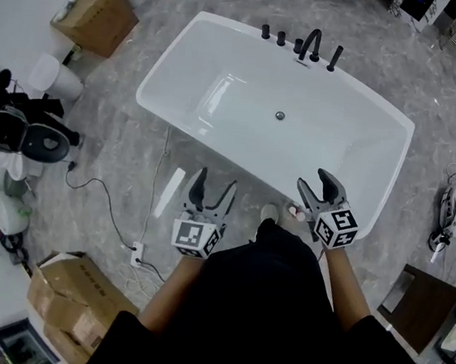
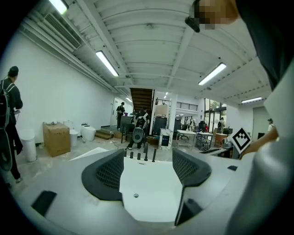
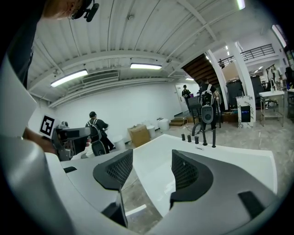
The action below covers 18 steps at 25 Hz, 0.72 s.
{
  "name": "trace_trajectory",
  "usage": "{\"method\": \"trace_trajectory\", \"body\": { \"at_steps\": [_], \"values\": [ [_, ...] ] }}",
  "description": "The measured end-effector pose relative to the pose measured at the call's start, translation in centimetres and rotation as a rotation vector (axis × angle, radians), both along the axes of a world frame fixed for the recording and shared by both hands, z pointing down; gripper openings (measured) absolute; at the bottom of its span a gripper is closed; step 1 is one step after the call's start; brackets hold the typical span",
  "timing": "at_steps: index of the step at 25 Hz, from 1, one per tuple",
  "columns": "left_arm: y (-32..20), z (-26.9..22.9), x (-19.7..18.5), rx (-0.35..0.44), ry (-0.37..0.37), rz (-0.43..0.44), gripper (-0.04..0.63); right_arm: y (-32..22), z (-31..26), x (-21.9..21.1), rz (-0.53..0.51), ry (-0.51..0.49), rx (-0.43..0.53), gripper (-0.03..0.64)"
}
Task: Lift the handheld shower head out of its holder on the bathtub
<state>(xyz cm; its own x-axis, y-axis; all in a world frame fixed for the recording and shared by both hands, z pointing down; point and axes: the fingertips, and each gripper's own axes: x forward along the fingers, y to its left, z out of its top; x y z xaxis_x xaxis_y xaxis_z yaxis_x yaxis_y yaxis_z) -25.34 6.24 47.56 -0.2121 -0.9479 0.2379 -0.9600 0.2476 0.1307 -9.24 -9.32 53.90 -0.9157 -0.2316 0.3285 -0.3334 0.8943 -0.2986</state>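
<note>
The white bathtub [image 1: 227, 60] lies ahead of me, with a row of black fittings on its far rim. The handheld shower head [image 1: 335, 58] stands upright in its holder at the right end of that row, beside the curved spout [image 1: 311, 44]. My left gripper [image 1: 213, 185] hovers open and empty over the floor by the tub's near rim. At the near right rim my right gripper [image 1: 315, 182] is also open and empty. The shower head [image 2: 154, 154] shows far off between the left jaws, and the shower head [image 3: 213, 137] shows up and to the right of the right gripper [image 3: 151, 170].
Three black knobs [image 1: 281, 37] stand left of the spout. A drain [image 1: 280, 116] sits in the tub floor. A white strip [image 1: 168, 192], a cable and a power strip [image 1: 136, 253] lie on the floor at left. Cardboard boxes [image 1: 97, 17] stand around. A person [image 2: 10, 114] stands by the wall.
</note>
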Motion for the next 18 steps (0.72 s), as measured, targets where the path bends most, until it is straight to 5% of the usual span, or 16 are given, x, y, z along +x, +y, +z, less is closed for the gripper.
{"method": "trace_trajectory", "body": {
  "at_steps": [11, 18],
  "values": [
    [-7.9, -0.7, -1.6, 0.011, -0.043, 0.112, 0.308, -6.9, 0.6, 0.9, 0.114, -0.003, 0.006, 0.232],
    [-13.0, 0.9, -2.8, 0.017, 0.004, 0.188, 0.307, -6.9, 0.8, 0.6, 0.139, 0.031, -0.028, 0.232]
  ]
}}
